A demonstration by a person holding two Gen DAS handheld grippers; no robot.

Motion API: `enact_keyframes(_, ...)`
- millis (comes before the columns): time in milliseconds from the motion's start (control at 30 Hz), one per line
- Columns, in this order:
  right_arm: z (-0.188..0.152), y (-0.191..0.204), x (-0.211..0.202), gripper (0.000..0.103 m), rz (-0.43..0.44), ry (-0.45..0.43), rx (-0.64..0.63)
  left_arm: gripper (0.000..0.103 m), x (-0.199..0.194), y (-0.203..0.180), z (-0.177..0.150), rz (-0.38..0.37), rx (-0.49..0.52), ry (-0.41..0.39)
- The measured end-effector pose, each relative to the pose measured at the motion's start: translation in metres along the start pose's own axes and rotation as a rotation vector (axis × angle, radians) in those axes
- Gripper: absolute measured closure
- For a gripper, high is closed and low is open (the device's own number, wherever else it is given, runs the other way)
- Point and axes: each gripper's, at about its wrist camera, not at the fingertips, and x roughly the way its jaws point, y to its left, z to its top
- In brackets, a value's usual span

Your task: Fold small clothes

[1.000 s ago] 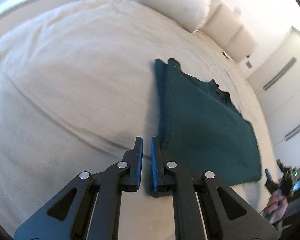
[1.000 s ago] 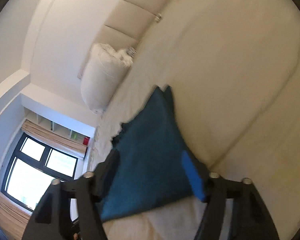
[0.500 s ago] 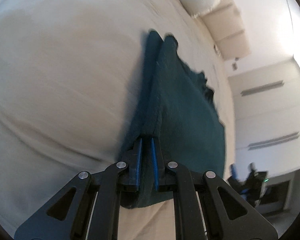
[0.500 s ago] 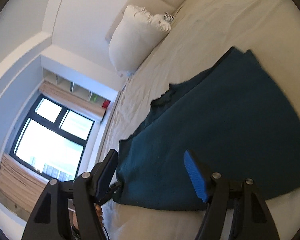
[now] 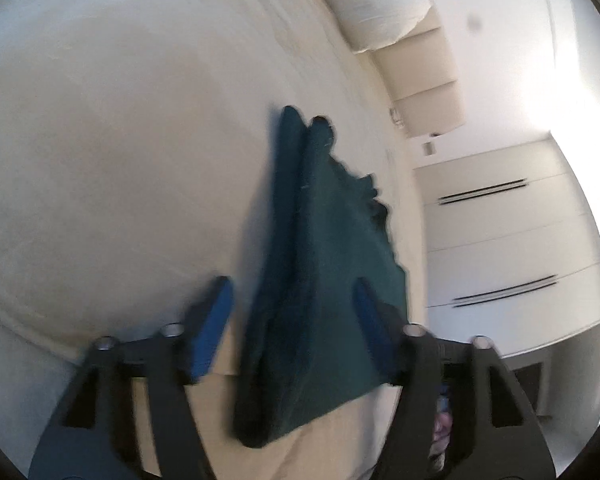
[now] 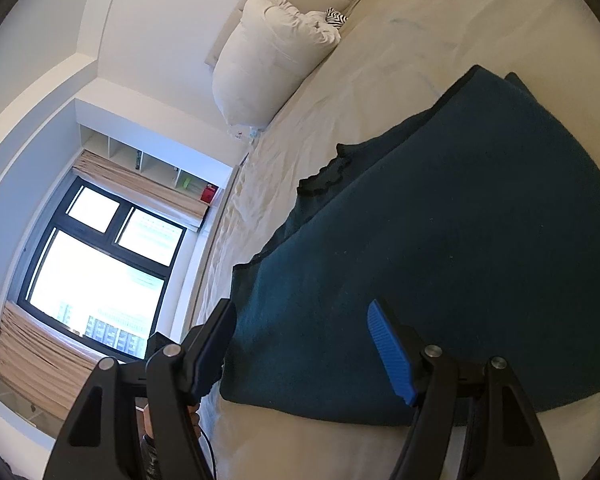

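The dark teal garment (image 6: 440, 248) lies on the bed (image 5: 120, 140), folded over once, so more folds look left to do. The left hand-held gripper (image 5: 292, 300) has just been opening around its edge without pinching it. The right hand-held gripper (image 6: 300, 328) is released too. No writing can be read.

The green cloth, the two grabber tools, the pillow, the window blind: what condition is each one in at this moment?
Green cloth: folded over, lying flat on the bed, held by neither tool.
Left gripper: jaws have just been opening, now wide apart, the cloth's near edge between them but not pinched.
Right gripper: jaws open over the cloth, gripping nothing.
Pillow: propped against the headboard.
Window blind: raised.
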Motion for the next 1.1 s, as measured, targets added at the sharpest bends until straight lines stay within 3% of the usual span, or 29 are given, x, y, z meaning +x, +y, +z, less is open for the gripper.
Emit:
enact_keyframes(167, -0.001, 0.003, 0.009, 0.031, 0.0, 0.009, -0.002, 0.038, 0.008, -0.012, 0.001, 0.091, 0.088, 0.095)
enact_keyframes(300, -0.004, 0.009, 0.018, 0.031, 0.004, 0.025, -0.012, 0.038, 0.017, -0.014, 0.008, 0.091, 0.08, 0.173)
enact_keyframes(433, -0.002, 0.015, 0.028, 0.031, 0.024, 0.041, -0.016, 0.045, 0.031, -0.011, 0.016, 0.058, 0.035, 0.247)
enact_keyframes(500, 0.0, 0.021, 0.035, 0.031, 0.035, 0.054, -0.029, 0.061, 0.039, -0.008, 0.018, 0.026, -0.002, 0.274)
enact_keyframes(567, 0.004, 0.029, 0.044, 0.031, 0.034, 0.072, -0.05, 0.065, 0.046, -0.005, 0.019, -0.017, -0.033, 0.289)
enact_keyframes(767, 0.022, 0.048, 0.091, 0.031, 0.039, 0.157, -0.071, 0.065, 0.032, 0.019, 0.018, -0.157, -0.134, 0.213)
enact_keyframes(867, 0.023, 0.056, 0.112, 0.031, 0.043, 0.194, -0.086, 0.067, 0.026, 0.027, 0.02, -0.124, -0.113, 0.205)
enact_keyframes(1000, 0.018, 0.056, 0.139, 0.031, 0.045, 0.244, -0.073, 0.068, 0.032, 0.009, 0.018, 0.002, 0.014, 0.285)
enact_keyframes(1100, 0.013, 0.053, 0.154, 0.031, 0.044, 0.272, -0.049, 0.073, 0.038, 0.005, 0.02, 0.003, 0.015, 0.296)
